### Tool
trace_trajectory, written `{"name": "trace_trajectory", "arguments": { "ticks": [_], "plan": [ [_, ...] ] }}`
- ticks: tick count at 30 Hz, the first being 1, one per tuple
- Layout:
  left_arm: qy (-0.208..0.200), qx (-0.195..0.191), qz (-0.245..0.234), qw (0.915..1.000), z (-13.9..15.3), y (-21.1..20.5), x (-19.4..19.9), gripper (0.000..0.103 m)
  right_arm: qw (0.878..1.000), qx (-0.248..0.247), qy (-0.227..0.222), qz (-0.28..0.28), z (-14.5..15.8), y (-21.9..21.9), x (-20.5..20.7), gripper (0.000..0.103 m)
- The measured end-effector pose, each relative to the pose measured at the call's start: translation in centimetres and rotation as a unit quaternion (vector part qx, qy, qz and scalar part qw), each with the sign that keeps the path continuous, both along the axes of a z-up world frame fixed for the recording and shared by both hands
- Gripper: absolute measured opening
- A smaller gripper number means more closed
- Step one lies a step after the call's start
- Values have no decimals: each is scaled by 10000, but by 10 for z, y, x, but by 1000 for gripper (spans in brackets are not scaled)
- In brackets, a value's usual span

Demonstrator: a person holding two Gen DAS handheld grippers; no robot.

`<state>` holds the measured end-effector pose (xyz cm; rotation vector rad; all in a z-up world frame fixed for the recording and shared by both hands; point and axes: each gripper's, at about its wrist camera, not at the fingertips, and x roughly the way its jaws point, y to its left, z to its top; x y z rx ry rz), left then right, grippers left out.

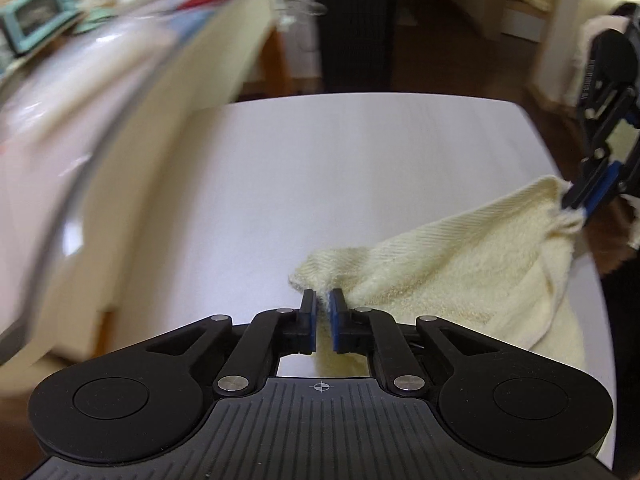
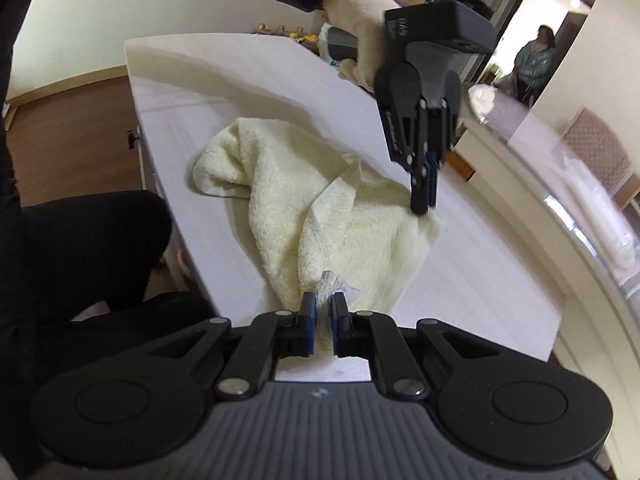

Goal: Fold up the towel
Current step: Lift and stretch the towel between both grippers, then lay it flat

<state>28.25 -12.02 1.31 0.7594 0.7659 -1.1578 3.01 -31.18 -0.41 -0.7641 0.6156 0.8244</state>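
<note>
Two grippers' jaws on ribbed, fluffy towel [image 2: 328,216]

Each of the 2 wrist views looks forward along its own tongs, close above the tabletop [image 1: 320,160]; both share the towel [image 1: 460,276] and see the opposite tongs.

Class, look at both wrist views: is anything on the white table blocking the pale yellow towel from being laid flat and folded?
Nothing visible does. The left tongs and right tongs each pinch an edge of the pale yellow terry towel, and the white table around it shows only bare surface.
</note>
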Motion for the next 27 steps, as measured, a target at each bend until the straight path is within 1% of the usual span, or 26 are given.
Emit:
{"name": "trace_trajectory", "arguments": {
  "ticks": [1, 2, 4, 7, 9, 10, 12, 13, 14, 17, 19, 21, 24, 25, 26, 27],
  "plan": [
    [-101, -14, 177, 9998, 5, 9, 3, 7, 9999, -13, -104, 16, -1, 0, 2, 7],
    [-203, -19, 355, 9992, 9, 18, 6, 7, 9999, -24, -157, 18, -2, -1, 3, 7],
    [-279, -33, 740, 9969, 16, 34, 11, 7, 9995, -112, -302, -28, -8, -3, 12, 7],
    [-349, -40, 1025, 9941, 23, 49, 13, 7, 9993, -141, -323, -136, -17, -7, 29, 6],
    [-361, 33, 1078, 9935, 22, 52, 14, 7, 9991, -166, -319, -223, -20, -8, 38, 7],
    [-371, 76, 1095, 9933, 21, 53, 14, 7, 9990, -104, -338, -277, -19, -7, 41, 8],
    [-357, 130, 1110, 9931, 19, 51, 16, 7, 9989, 63, -381, -271, -13, -2, 41, 23],
    [-340, 140, 1096, 9933, 18, 50, 17, 7, 9986, 164, -440, -244, -8, 2, 40, 25],
    [-338, 128, 1083, 9935, 17, 48, 17, 7, 9982, 264, -500, -217, -3, 6, 39, 31],
    [-332, 106, 1025, 9941, 16, 44, 16, 7, 9979, 238, -600, 36, 0, 30, 39, 31],
    [-343, 89, 1001, 9943, 16, 42, 13, 7, 9977, 90, -631, 248, -6, 49, 48, 31],
    [-345, 78, 988, 9945, 15, 41, 12, 7, 9980, -100, -547, 315, -15, 60, 58, 31],
    [-309, 72, 992, 9946, 13, 43, 12, 7, 9978, -360, -424, 360, -26, 73, 73, 28],
    [-296, 64, 986, 9947, 12, 44, 13, 7, 9981, -427, -327, 307, -29, 74, 79, 24],
    [-304, 54, 1004, 9945, 11, 45, 13, 7, 9983, -440, -258, 276, -31, 74, 81, 3],
    [-311, 51, 1017, 9943, 10, 46, 13, 7, 9985, -430, -195, 273, -30, 72, 83, 3]
  ]
}}
